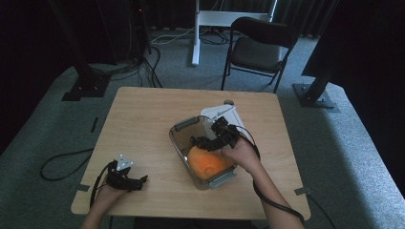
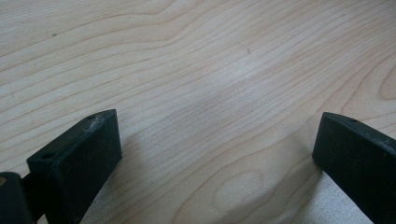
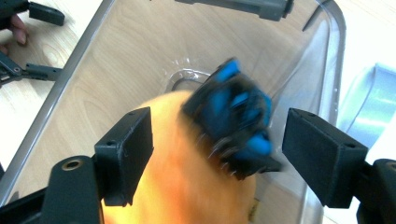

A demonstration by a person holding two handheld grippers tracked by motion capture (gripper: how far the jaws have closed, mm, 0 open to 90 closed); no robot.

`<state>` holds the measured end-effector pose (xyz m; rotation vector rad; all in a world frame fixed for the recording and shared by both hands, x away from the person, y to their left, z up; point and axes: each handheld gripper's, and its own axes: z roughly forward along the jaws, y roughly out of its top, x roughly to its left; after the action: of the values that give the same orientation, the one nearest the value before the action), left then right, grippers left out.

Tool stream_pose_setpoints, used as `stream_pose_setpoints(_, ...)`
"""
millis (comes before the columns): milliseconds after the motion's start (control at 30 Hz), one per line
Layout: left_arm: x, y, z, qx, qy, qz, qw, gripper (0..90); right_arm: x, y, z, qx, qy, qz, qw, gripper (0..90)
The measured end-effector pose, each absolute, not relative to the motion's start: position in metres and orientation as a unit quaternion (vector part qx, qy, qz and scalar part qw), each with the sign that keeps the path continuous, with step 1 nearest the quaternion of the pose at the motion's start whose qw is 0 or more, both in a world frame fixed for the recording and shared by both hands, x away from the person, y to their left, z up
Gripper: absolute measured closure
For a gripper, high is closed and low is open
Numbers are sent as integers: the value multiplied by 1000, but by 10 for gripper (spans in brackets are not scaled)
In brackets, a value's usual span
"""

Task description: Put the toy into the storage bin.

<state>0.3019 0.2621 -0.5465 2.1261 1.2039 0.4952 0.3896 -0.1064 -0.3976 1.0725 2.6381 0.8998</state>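
No writing or brand can be read on anything here. The right gripper (image 3: 217, 149) hangs with jaws apart over a clear plastic container (image 3: 70, 79) with grey clip handles; between those jaws lies a blurred black-and-blue object (image 3: 231, 123) (its make cannot be told), resting on a smooth, rounded orange lump (image 3: 187, 186) inside the tub. The left gripper (image 2: 217, 154) sits low over the pale, wavy-grained wooden bench (image 2: 196, 60), jaws wide apart, bare wood between them.
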Motion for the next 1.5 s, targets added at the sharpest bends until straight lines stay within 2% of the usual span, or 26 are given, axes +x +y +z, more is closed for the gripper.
stream_pose_setpoints(333, 302, 262, -547, 808, 458, 188, 319, 16, 390, -126, -393, 377, 866, 316, 86, 205)
stream_pose_setpoints(433, 302, 262, -546, 808, 458, 188, 319, 16, 391, -135, -394, 387, 861, 322, 78, 135)
stream_pose_setpoints(633, 302, 262, -546, 809, 458, 188, 318, 16, 393, -149, -397, 399, 848, 331, 109, 134)
stream_pose_setpoints(733, 302, 262, -546, 809, 458, 188, 318, 16, 398, -159, -400, 404, 843, 344, 91, 139)
stream_pose_setpoints(1267, 302, 262, -546, 809, 458, 188, 318, 16, 404, -193, -413, 444, 818, 342, 130, 137)
stream_pose_setpoints(1500, 302, 262, -546, 809, 458, 188, 318, 16, 412, -207, -432, 464, 812, 333, 118, 133)
